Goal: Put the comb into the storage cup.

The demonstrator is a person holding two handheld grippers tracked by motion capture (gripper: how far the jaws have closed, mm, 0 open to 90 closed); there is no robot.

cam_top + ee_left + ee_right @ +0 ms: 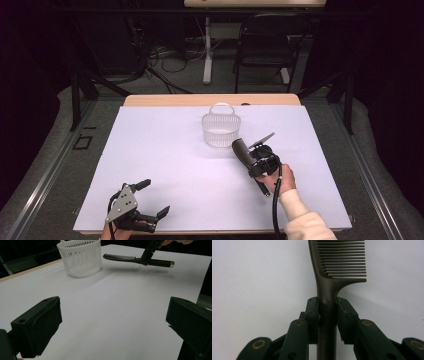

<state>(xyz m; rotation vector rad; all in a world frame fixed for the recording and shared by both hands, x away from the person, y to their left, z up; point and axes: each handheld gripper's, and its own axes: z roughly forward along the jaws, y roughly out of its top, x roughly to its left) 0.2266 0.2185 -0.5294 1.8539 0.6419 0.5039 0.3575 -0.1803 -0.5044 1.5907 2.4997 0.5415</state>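
Observation:
A dark comb (242,152) hangs a little above the white sheet, its toothed end pointing toward the white slotted basket (219,131). My right gripper (255,167) is shut on the comb's handle. In the right gripper view both pads (312,315) press the handle just below the teeth of the comb (329,287). My left gripper (155,197) rests near the front left edge, open with nothing between its jaws. From the left gripper view (115,322) I see the basket (80,257) at the far left, the comb (120,257) beside it and the right gripper (147,256) holding it.
A white sheet (165,150) covers most of the wooden table (150,100). The basket stands upright at the back centre with its handle up. Beyond the table are a black chair (267,45), a desk leg and cables on the floor.

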